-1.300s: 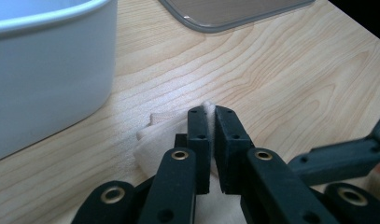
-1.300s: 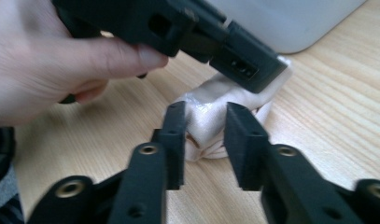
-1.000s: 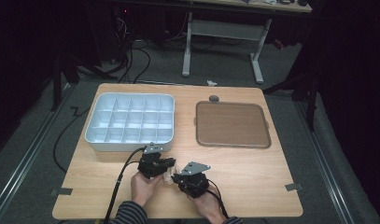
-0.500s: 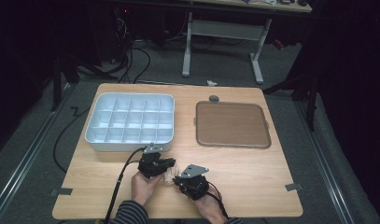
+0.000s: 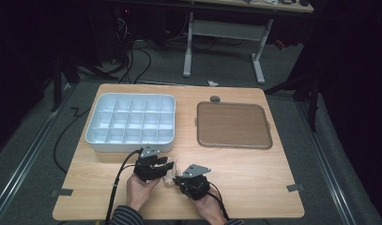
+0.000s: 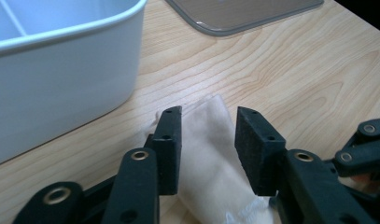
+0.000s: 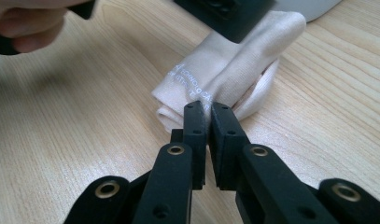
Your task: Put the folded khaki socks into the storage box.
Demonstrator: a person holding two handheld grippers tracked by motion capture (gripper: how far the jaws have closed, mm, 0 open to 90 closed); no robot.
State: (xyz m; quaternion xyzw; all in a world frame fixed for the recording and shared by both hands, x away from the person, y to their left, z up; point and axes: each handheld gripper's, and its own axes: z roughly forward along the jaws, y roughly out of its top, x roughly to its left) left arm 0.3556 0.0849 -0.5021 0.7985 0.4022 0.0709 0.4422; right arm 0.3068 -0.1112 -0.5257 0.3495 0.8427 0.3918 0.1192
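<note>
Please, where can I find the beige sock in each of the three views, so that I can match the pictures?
High view: the sock lies low on the table, between the two grippers.
Left gripper view: bottom middle, between the left gripper's parted jaws.
Right gripper view: upper middle; its near edge is pinched by the right gripper.
Shared landmark: the white tray, whose wall stands beside the sock and whose corner shows behind it.

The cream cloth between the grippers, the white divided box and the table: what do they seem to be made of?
The cream cloth looks like soft, matte knitted fabric: a fine weave, limp folds and printed white letters show. The white divided box seems to be smooth moulded plastic with a faint sheen and rounded corners. The table looks like pale wood or a wood-look laminate; the grain lines show, and which of the two cannot be told.
</note>
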